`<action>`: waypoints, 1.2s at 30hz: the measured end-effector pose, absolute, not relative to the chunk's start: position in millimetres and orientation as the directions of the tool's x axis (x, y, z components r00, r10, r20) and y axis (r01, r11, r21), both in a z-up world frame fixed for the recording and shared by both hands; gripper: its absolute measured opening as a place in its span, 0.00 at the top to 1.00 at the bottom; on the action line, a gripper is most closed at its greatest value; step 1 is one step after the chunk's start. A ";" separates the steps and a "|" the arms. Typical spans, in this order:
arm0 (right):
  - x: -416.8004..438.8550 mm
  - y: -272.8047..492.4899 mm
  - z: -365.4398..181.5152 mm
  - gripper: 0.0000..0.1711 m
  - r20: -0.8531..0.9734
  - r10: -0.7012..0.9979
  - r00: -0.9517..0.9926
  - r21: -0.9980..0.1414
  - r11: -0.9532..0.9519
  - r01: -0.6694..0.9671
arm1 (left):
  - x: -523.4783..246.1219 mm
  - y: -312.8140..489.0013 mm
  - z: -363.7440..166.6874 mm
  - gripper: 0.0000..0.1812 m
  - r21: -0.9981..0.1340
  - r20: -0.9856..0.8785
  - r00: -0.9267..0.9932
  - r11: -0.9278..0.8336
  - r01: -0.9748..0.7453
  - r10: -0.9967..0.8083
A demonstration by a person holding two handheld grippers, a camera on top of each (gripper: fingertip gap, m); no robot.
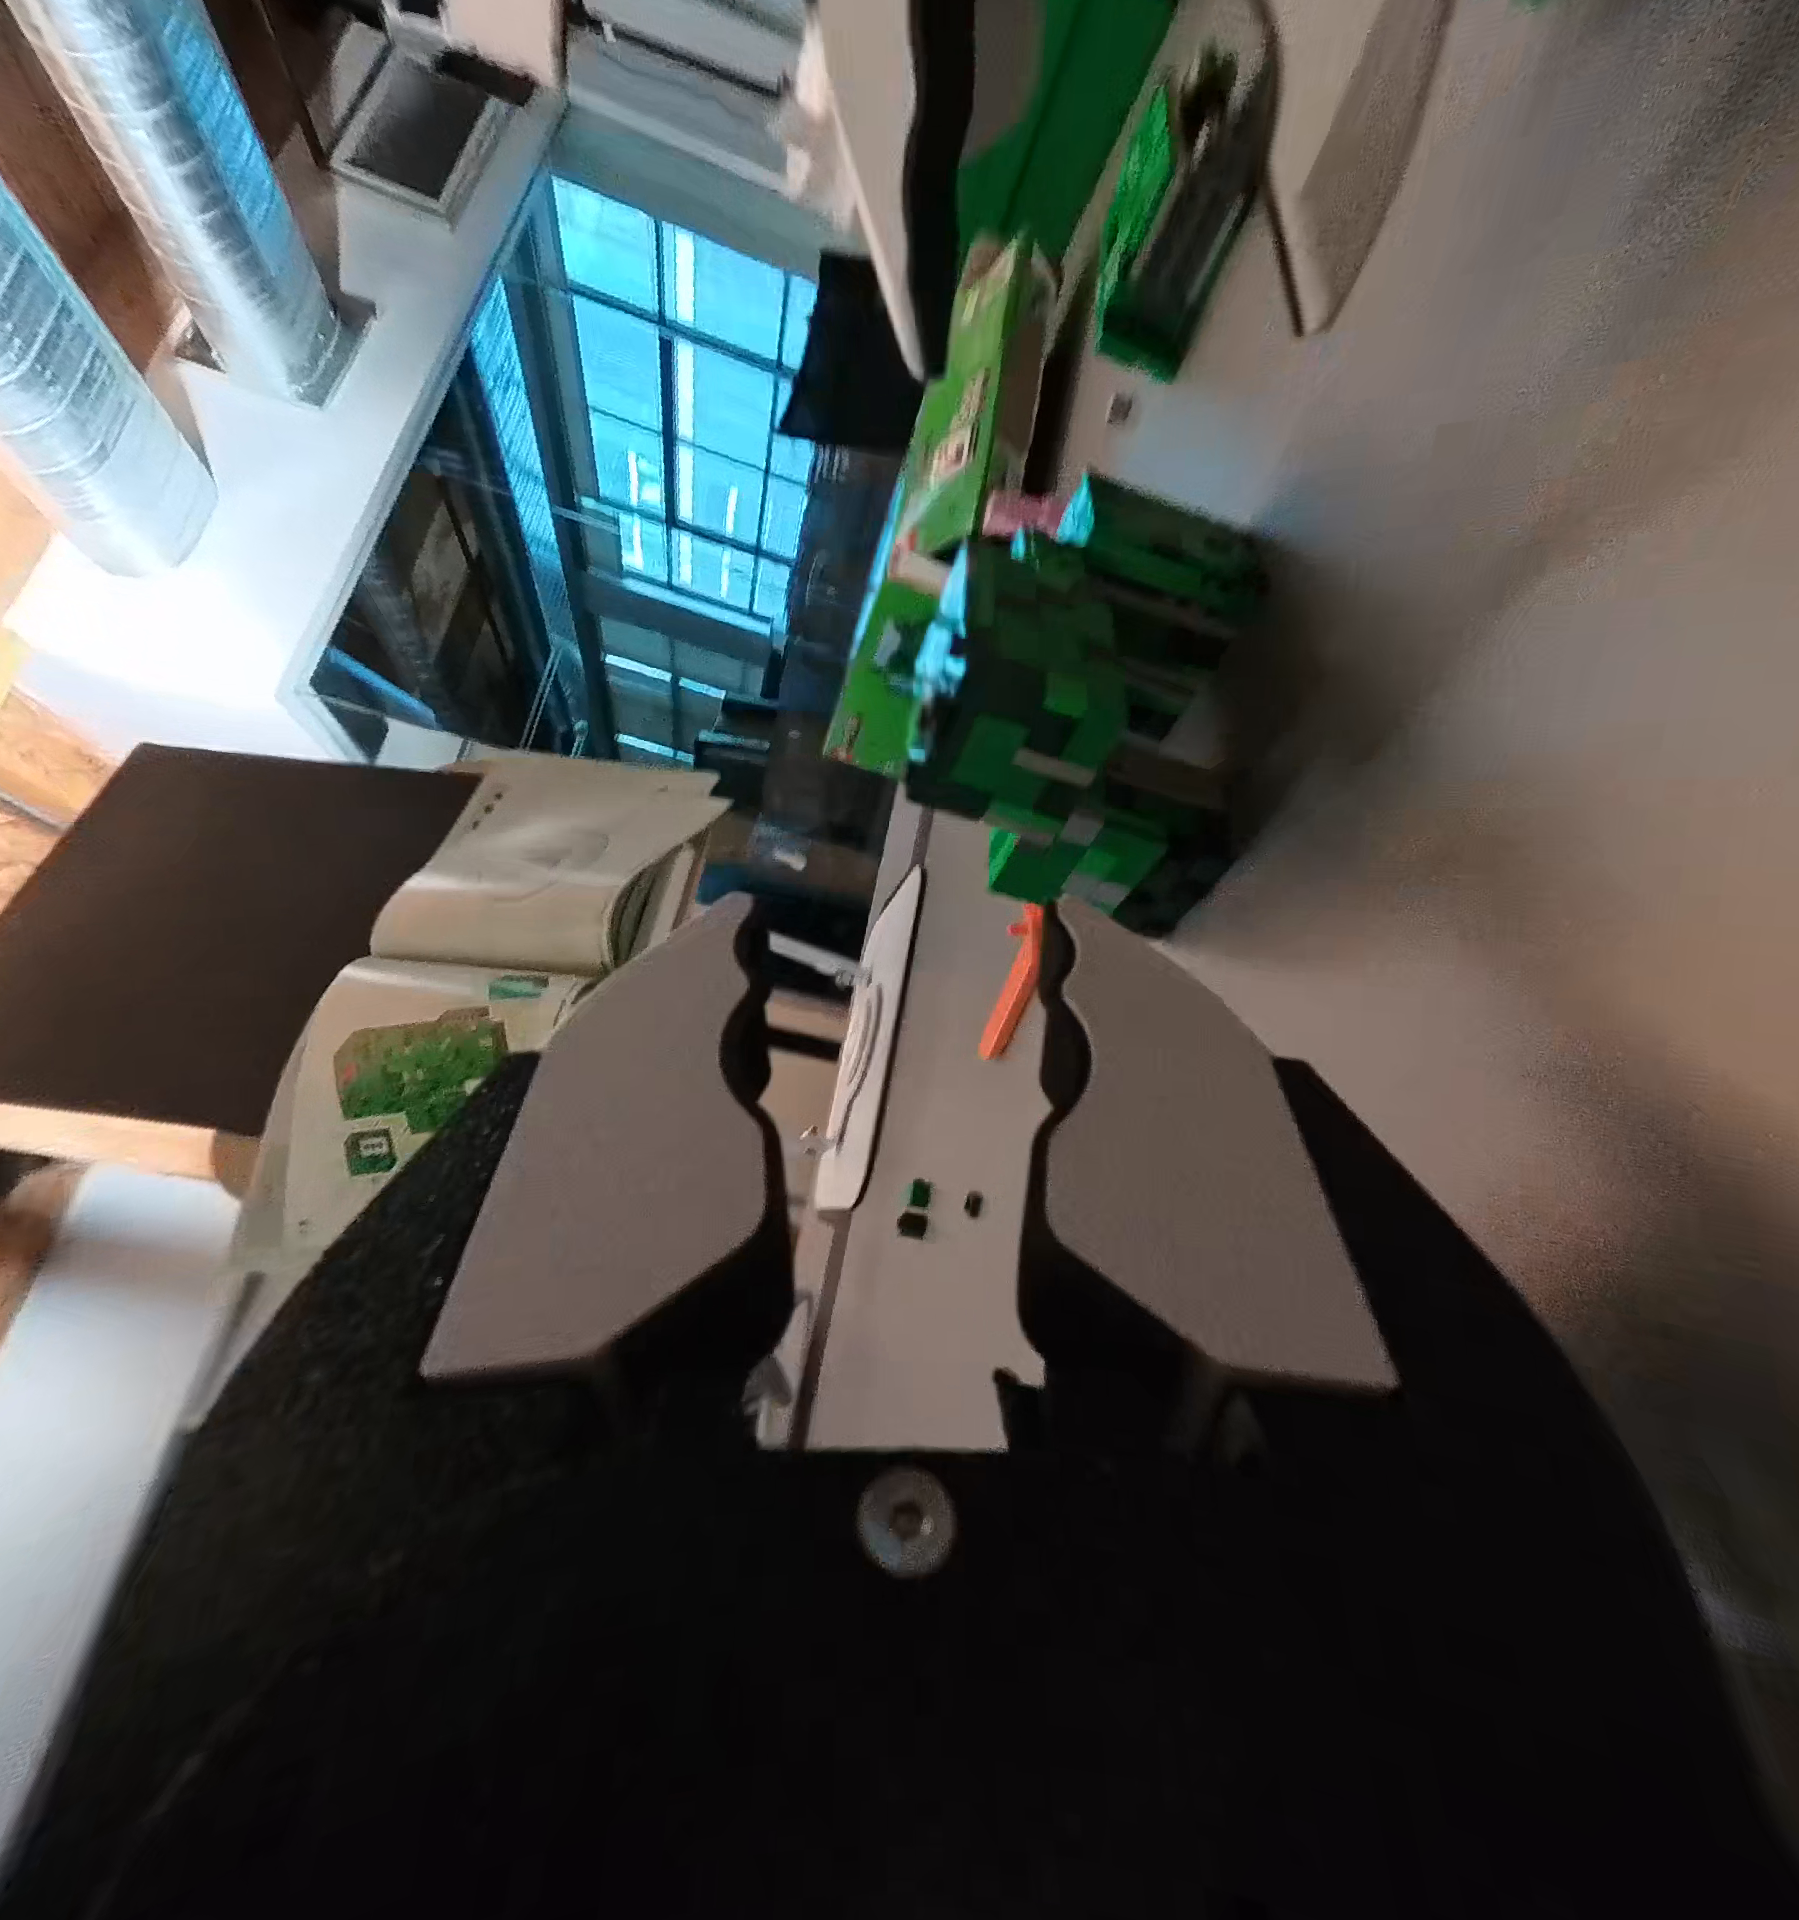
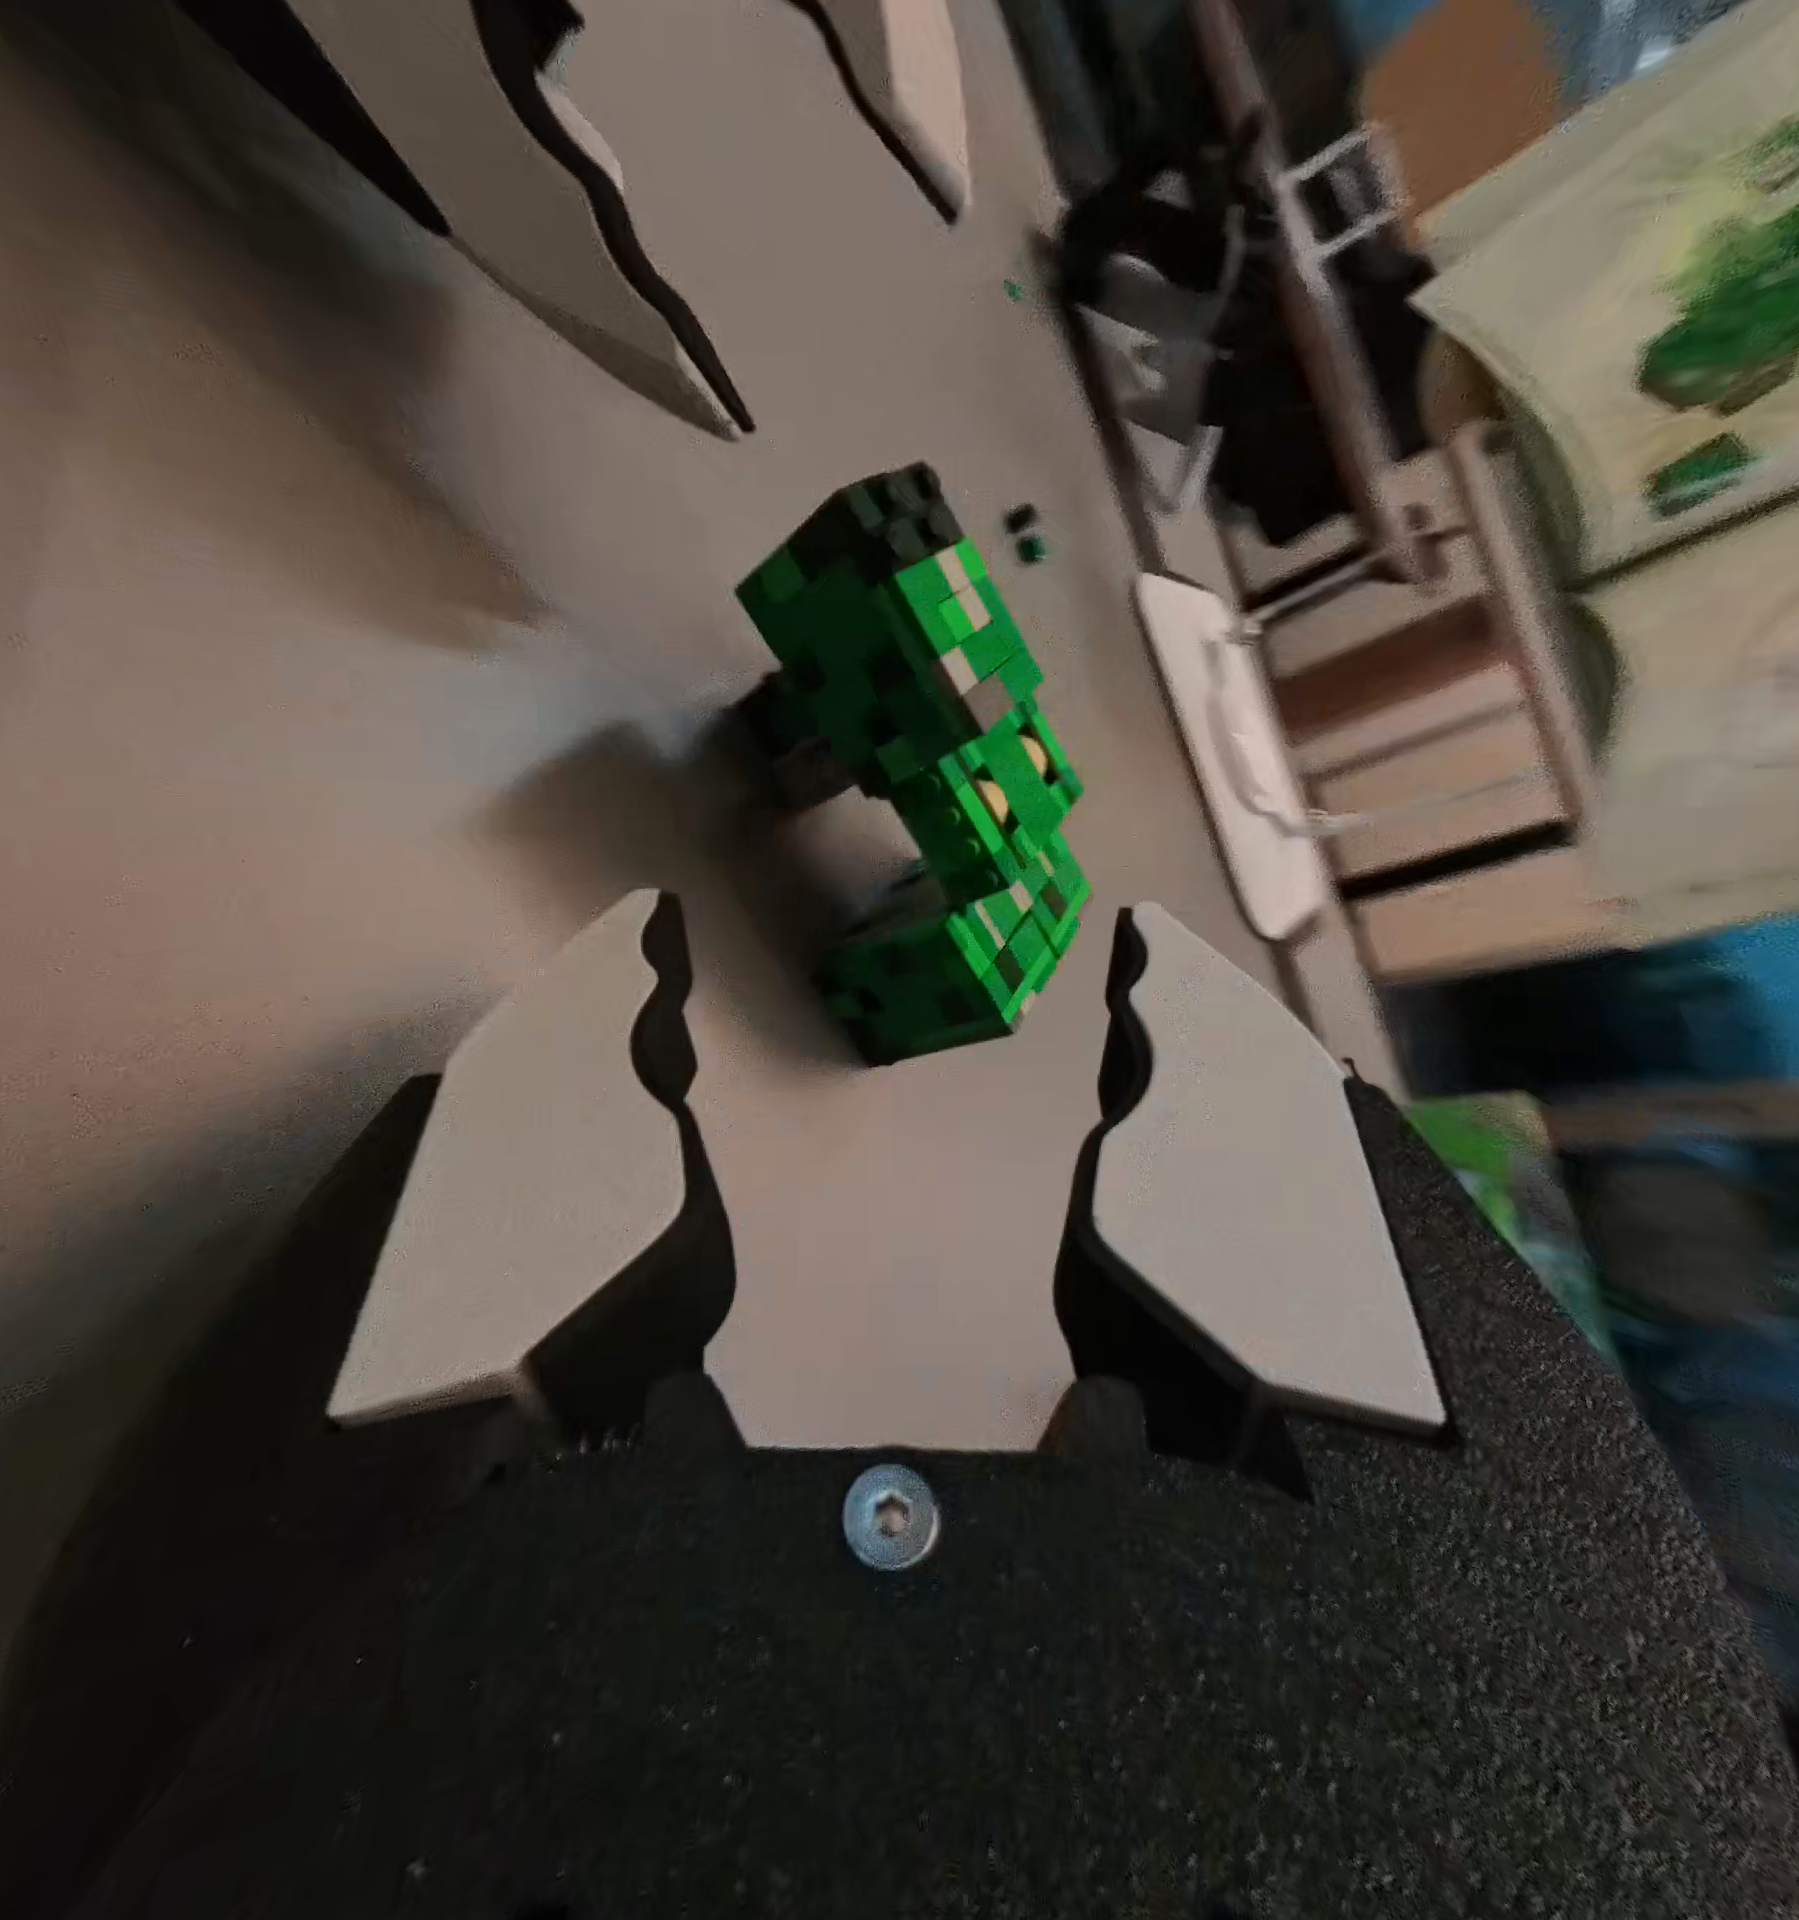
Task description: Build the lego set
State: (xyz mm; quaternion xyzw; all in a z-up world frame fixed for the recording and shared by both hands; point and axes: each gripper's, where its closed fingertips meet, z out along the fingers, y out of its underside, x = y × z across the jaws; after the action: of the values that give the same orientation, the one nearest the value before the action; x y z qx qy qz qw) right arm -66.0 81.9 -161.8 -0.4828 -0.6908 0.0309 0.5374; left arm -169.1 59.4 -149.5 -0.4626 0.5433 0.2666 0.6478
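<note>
A green and black lego figure (image 2: 926,769) lies on the grey table (image 2: 251,727). My right gripper (image 2: 895,914) is open and empty, its fingertips just short of the figure's near end. In the left wrist view the figure (image 1: 1061,727) is blurred, ahead of my left gripper (image 1: 905,930), which is open and empty above the table edge. An orange lego tool (image 1: 1009,997) lies near its right fingertip. Small dark green bricks (image 1: 916,1210) lie loose between the fingers; they also show in the right wrist view (image 2: 1025,530). The left gripper's fingers (image 2: 614,260) show at the top.
A green lego box (image 1: 962,457) stands behind the figure. A white tray (image 2: 1227,748) sits at the table edge (image 1: 874,1039). A paper bag with a green print (image 2: 1705,364) lies off the table. The right gripper's fingers (image 1: 1331,177) show at the top.
</note>
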 end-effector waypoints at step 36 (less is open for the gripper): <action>-105.9 113.4 -184.0 0.63 0.106 0.746 -0.658 -0.337 0.649 0.682 | -119.4 47.0 -201.4 0.73 -0.482 -0.736 0.199 0.294 -0.825 -0.647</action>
State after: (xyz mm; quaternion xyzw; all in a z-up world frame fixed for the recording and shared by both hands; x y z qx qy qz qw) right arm -105.9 113.4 -184.0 -0.3965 -0.9003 0.1352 0.1182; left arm -119.4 47.0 -201.4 -0.5875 0.6267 0.0883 0.5043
